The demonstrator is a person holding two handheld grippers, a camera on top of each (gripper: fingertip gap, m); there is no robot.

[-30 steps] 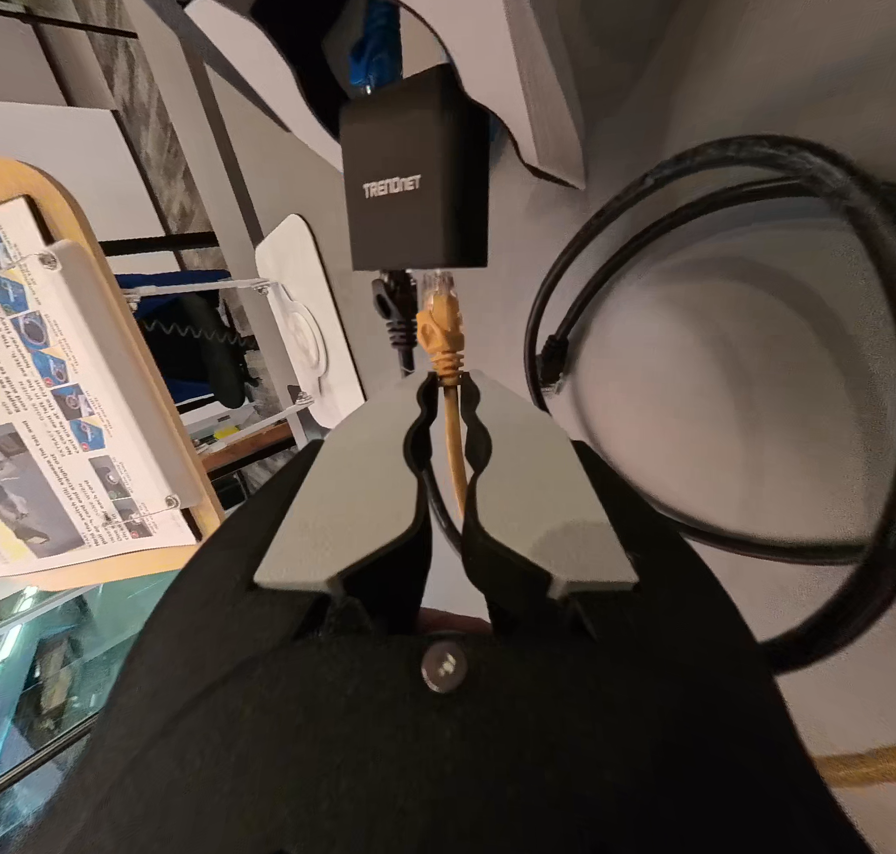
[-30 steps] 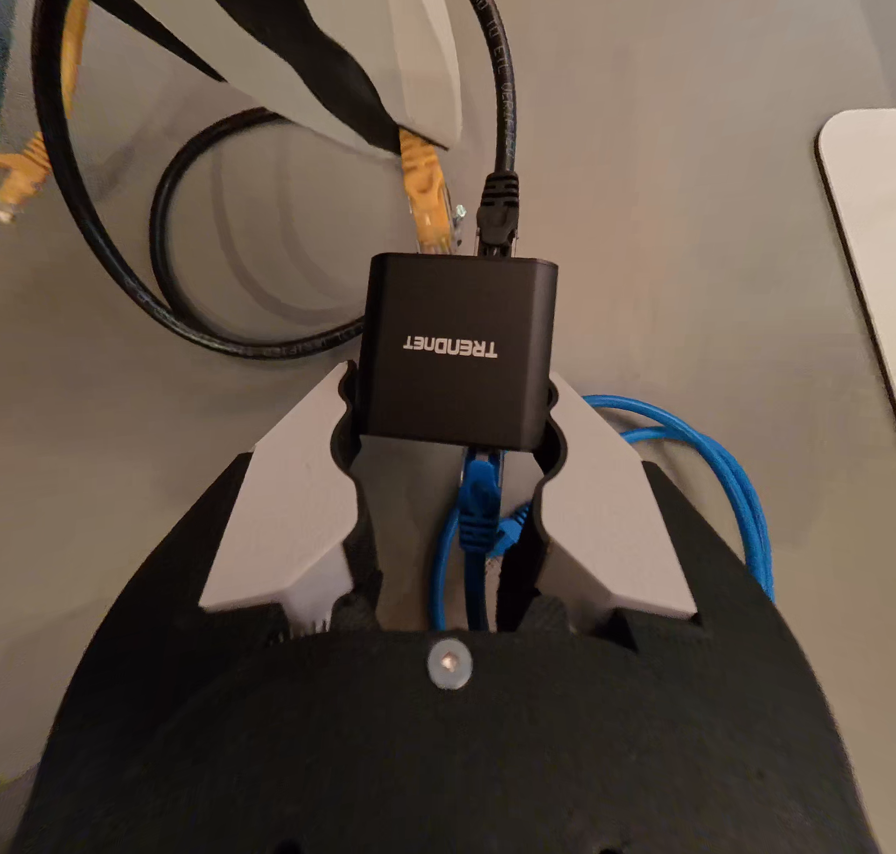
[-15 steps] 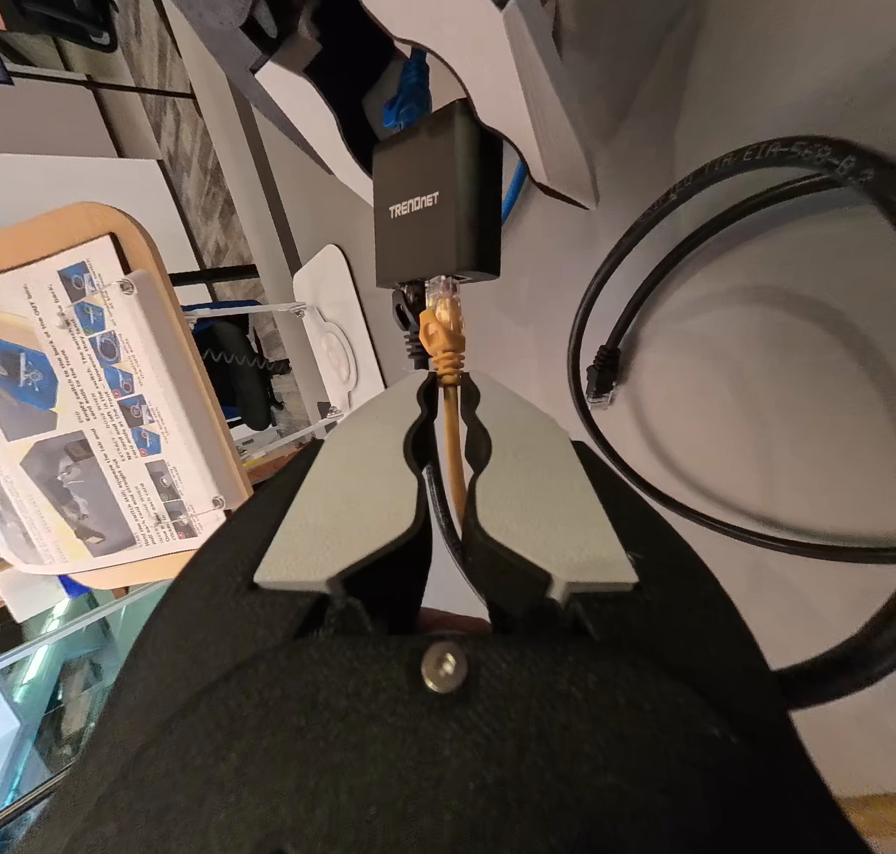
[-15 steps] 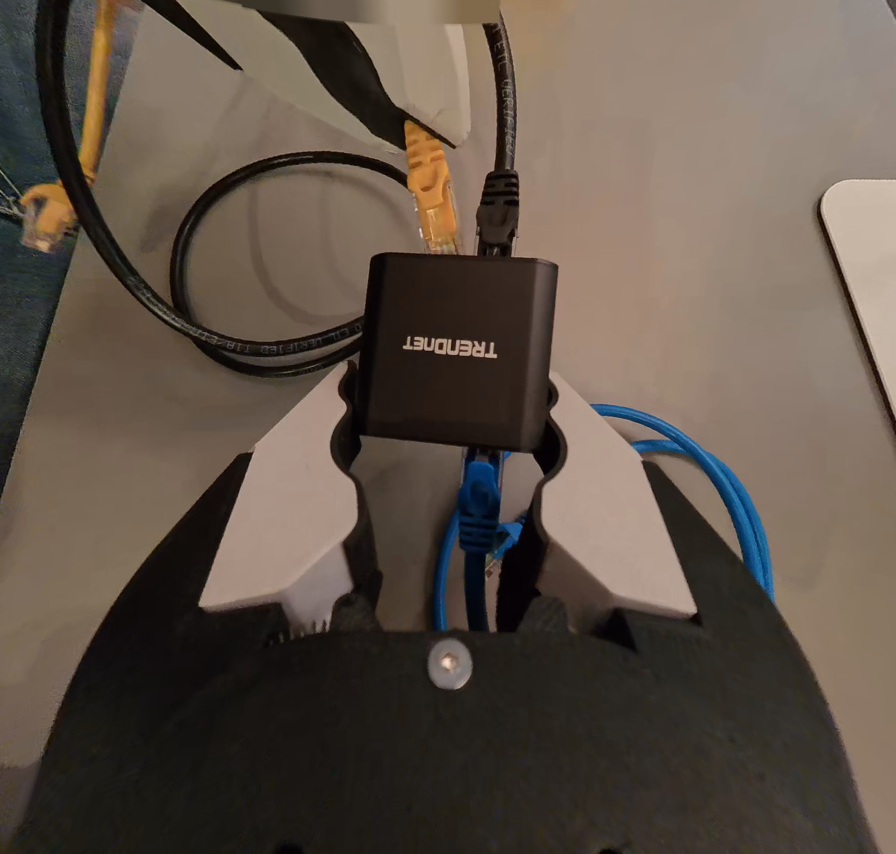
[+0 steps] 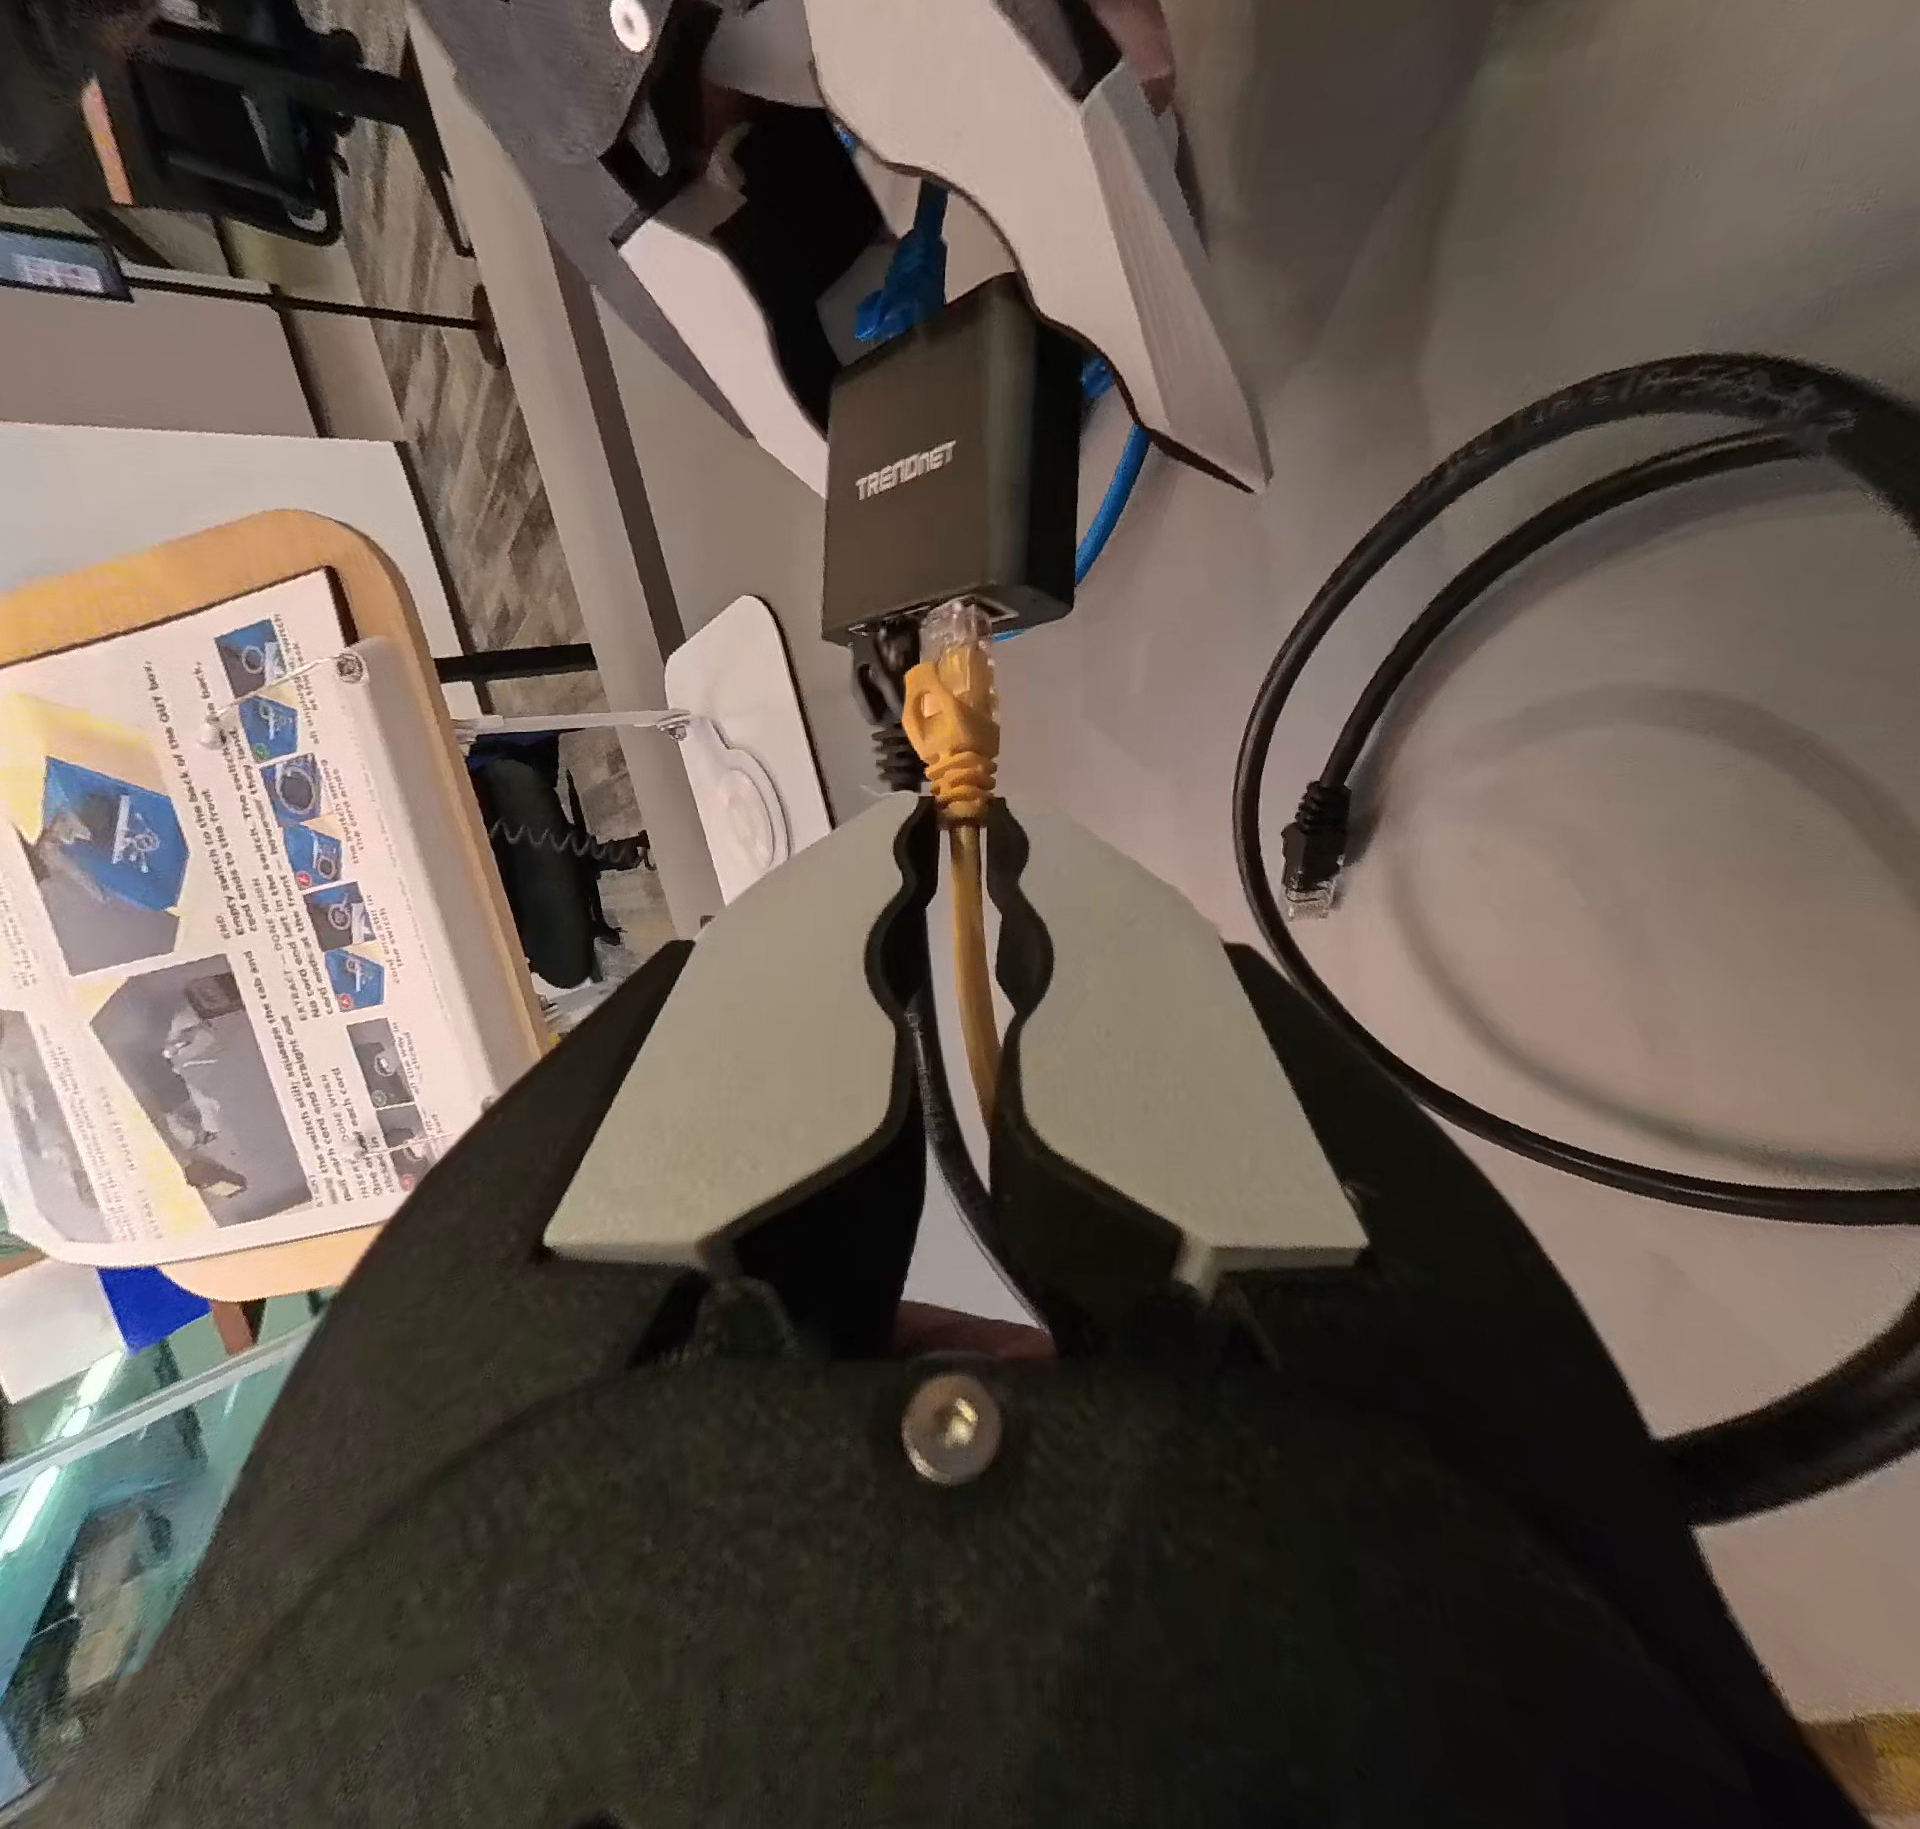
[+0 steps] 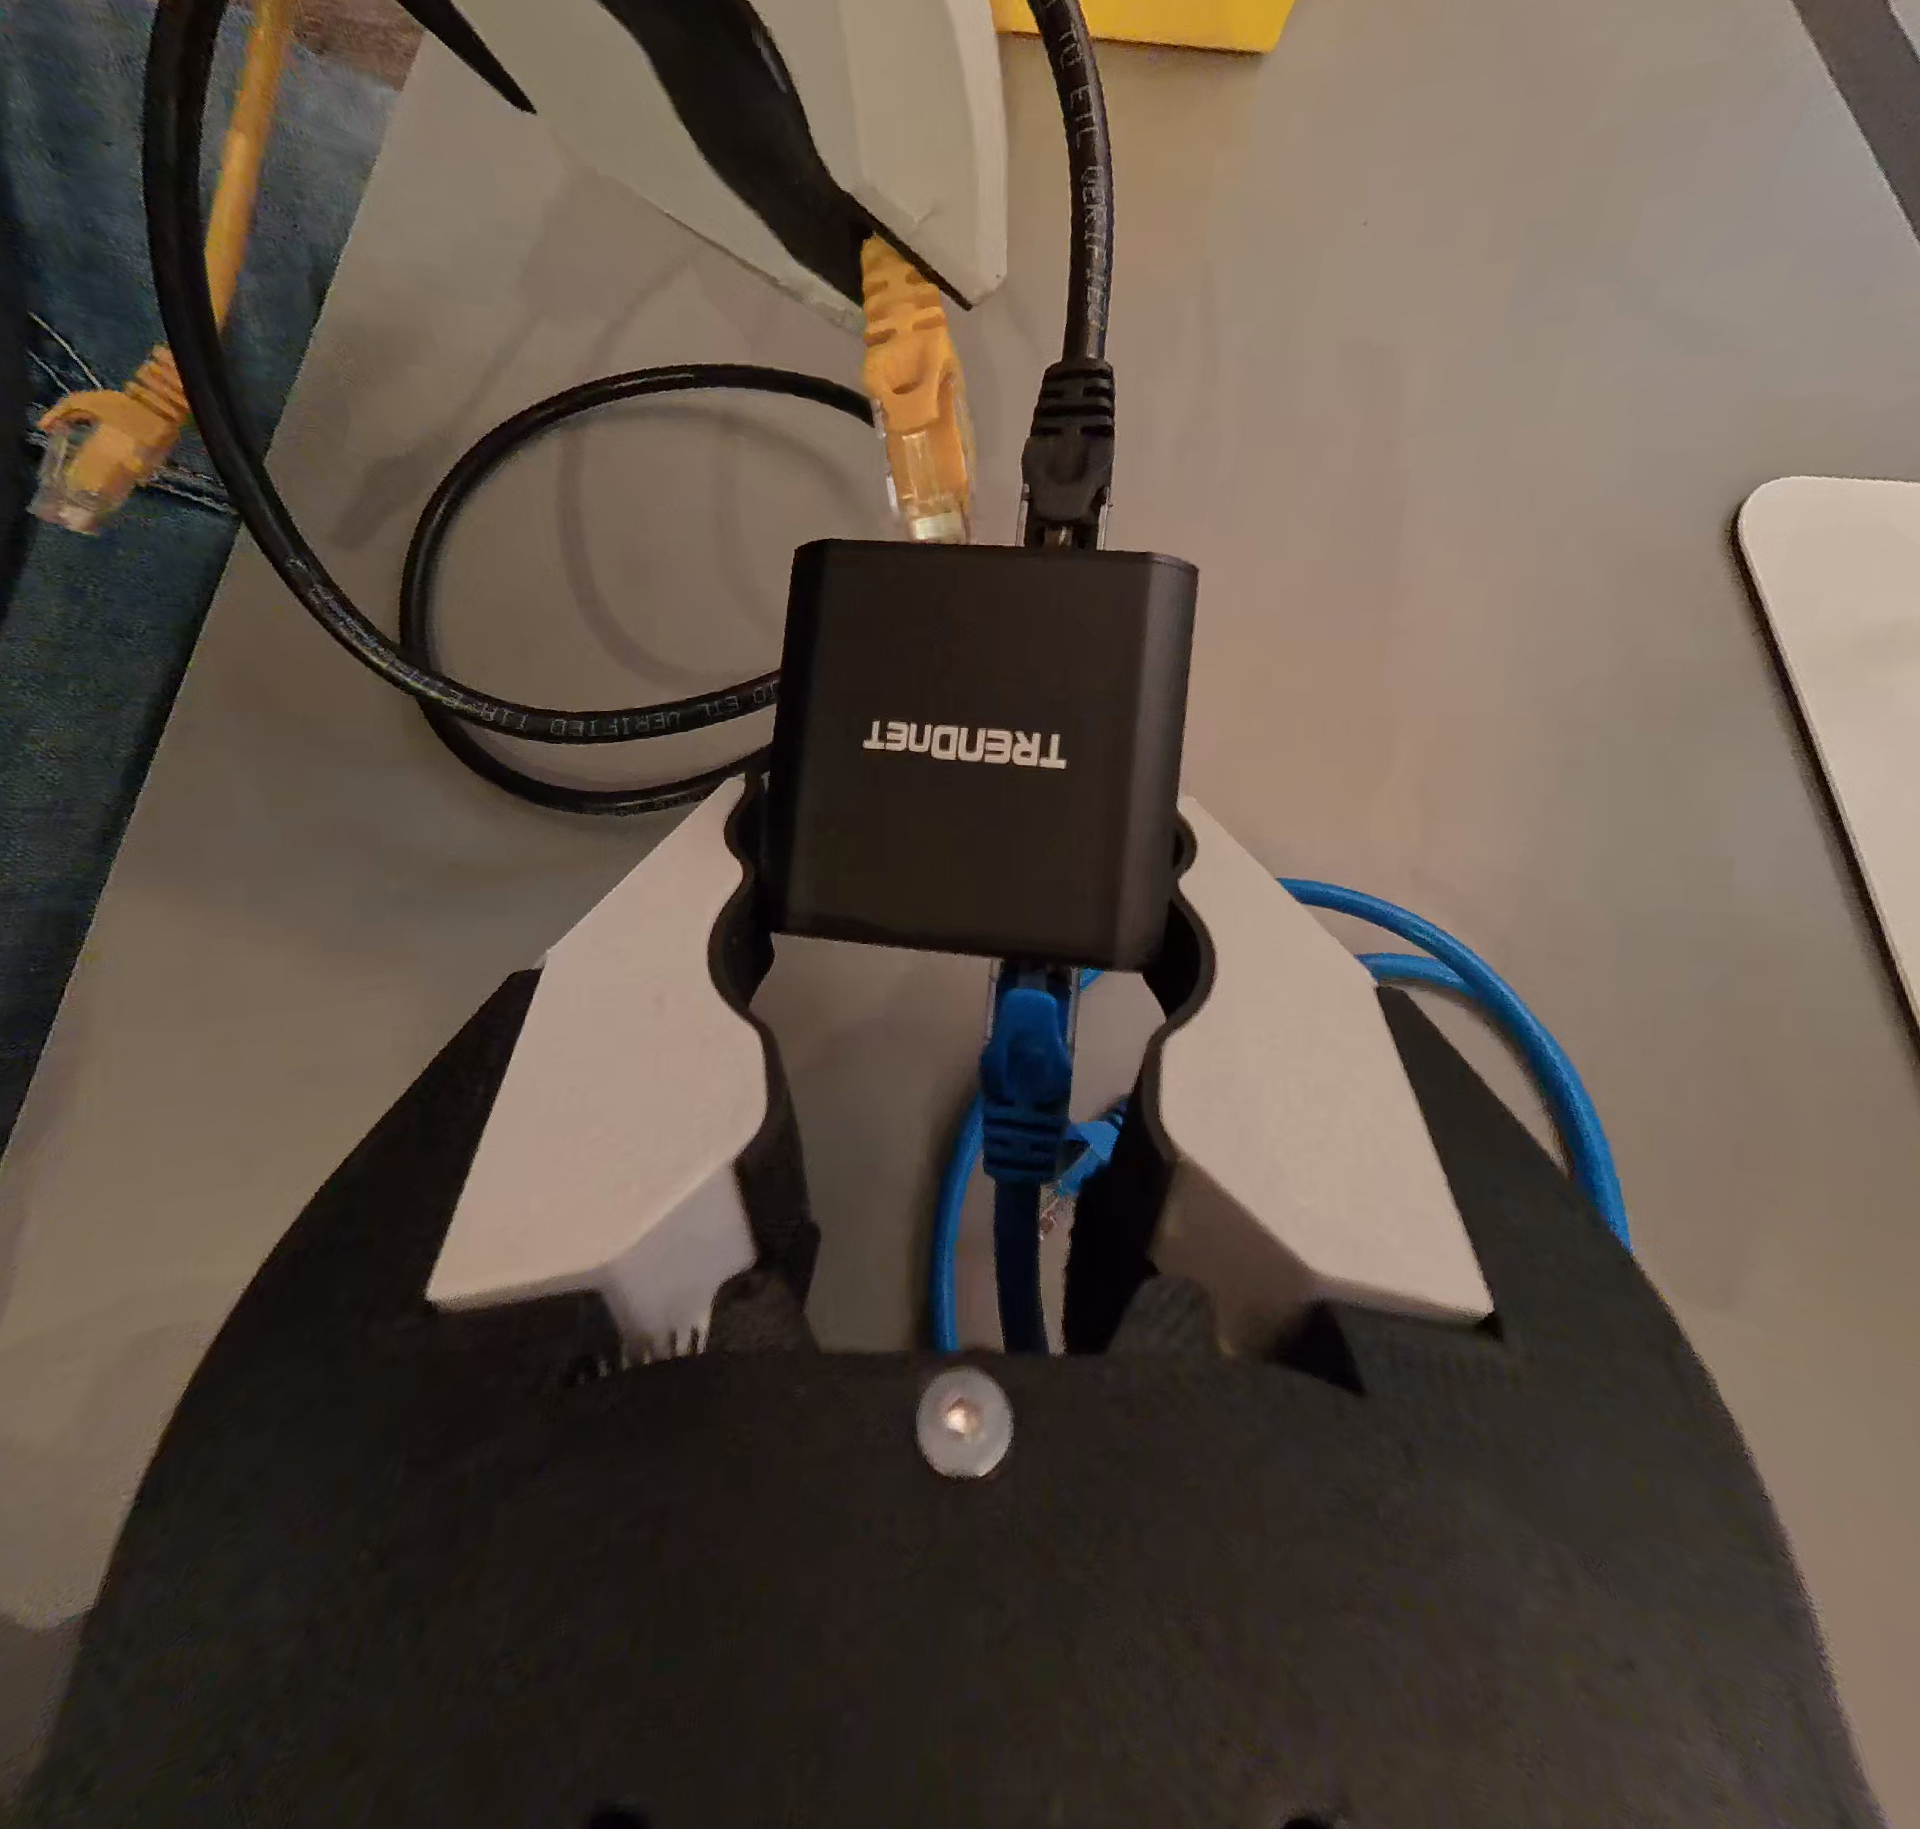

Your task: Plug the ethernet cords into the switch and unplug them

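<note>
Here the left gripper (image 5: 961, 823) has its jaws pinched on the yellow cord (image 5: 971, 958) just behind the boot, so the yellow plug (image 5: 951, 673) projects stiffly ahead and can be steered. Its clear tip sits at the mouth of a port on the switch (image 6: 982, 751), beside the black plug (image 6: 1065, 460), which appears already seated; whether the yellow tip has entered or is only touching cannot be told.

The right gripper (image 6: 966, 844) has its jaws pressed against the two flanks of the switch, holding it off the grey tabletop (image 6: 1455, 429) (a brace, presumably, so the body does not slide away under the insertion push). The blue cord (image 6: 1023, 1073) is plugged into the near face and runs back between those jaws, its slack looping toward the tabletop's right edge.

The black cord (image 5: 1558, 1156) coils loosely on the tabletop, its free end (image 5: 1311, 860) lying unplugged. The yellow cord's other end (image 6: 94, 449) hangs off the left edge over blue denim (image 6: 62, 636). A white pad (image 6: 1849, 699) lies at the right edge.
</note>
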